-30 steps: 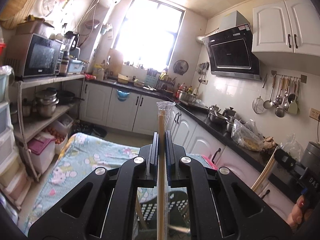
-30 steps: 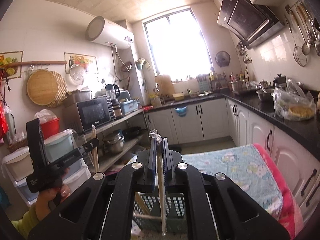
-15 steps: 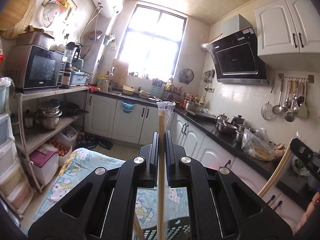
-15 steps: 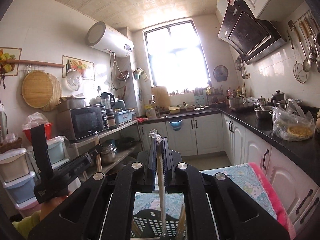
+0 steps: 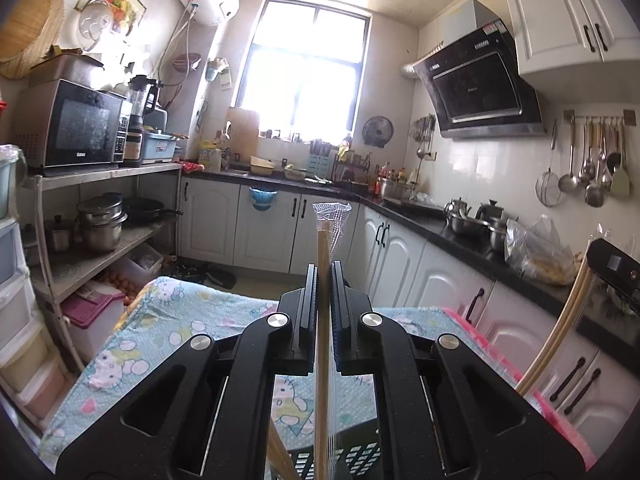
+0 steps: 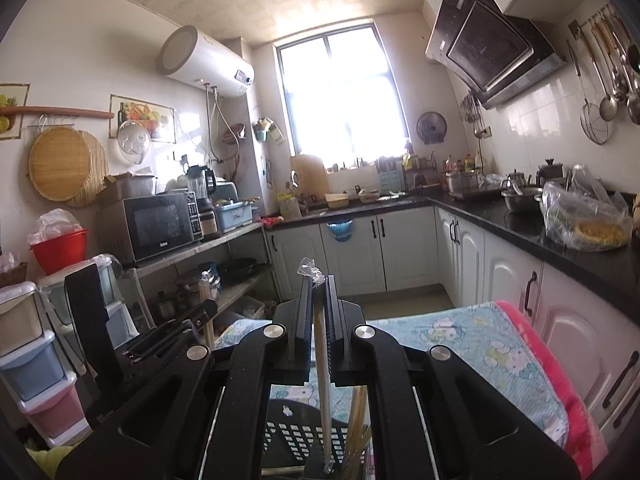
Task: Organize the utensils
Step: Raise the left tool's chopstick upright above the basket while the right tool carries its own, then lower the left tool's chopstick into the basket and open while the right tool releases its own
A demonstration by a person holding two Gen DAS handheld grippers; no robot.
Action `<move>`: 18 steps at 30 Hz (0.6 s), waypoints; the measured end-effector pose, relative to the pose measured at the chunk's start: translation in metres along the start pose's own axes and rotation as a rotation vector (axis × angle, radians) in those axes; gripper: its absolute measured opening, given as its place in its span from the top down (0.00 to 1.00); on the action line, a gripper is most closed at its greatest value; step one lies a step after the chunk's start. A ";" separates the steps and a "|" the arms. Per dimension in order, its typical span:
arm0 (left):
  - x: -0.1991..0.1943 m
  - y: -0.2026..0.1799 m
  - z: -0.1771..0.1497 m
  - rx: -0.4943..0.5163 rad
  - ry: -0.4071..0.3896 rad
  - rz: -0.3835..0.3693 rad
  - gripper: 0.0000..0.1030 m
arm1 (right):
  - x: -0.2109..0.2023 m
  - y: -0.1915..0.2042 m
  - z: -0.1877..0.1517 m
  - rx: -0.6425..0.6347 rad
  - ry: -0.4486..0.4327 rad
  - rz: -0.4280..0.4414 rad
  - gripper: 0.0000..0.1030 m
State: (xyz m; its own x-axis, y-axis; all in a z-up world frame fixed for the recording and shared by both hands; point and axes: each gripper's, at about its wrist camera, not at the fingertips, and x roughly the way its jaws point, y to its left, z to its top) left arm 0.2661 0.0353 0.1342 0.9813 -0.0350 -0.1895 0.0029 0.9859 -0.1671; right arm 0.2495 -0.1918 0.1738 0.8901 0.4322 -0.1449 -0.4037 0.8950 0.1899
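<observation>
We hold each plastic-wrapped pair of pale wooden chopsticks upright, the left gripper [image 5: 323, 280] clamped on one pair [image 5: 322, 320] and the right gripper [image 6: 319, 296] on another [image 6: 322, 360], so their lower ends point down. Directly below both tools sits the dark perforated plastic basket [image 6: 304, 436] on the blue cartoon-print cloth [image 6: 472, 340], apparently their destination.

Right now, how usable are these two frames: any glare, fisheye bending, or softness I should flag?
Left wrist view: the window is blown out, washing the wall around it; cabinets bow near the rim; the wrapped chopsticks in the left gripper look sharp. Right wrist view: the same window glares, corners vignette black, and the right gripper with its wrapped chopsticks stays crisp.
</observation>
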 end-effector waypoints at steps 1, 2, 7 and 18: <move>0.001 0.000 -0.003 0.003 0.002 -0.002 0.97 | 0.002 0.001 -0.002 -0.001 0.005 -0.003 0.94; 0.003 -0.002 -0.006 0.015 0.000 -0.002 0.97 | 0.004 0.001 -0.006 -0.002 0.011 -0.007 0.94; 0.007 -0.005 -0.018 0.042 -0.004 -0.005 0.97 | 0.015 0.000 -0.020 0.015 0.043 -0.013 0.94; 0.012 0.004 -0.035 0.039 0.040 -0.020 0.96 | 0.024 -0.002 -0.040 0.039 0.091 -0.024 0.94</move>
State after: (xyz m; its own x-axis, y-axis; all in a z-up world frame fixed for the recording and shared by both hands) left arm 0.2712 0.0329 0.0974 0.9726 -0.0601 -0.2248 0.0303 0.9905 -0.1339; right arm 0.2630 -0.1791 0.1314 0.8756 0.4205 -0.2376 -0.3722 0.9010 0.2228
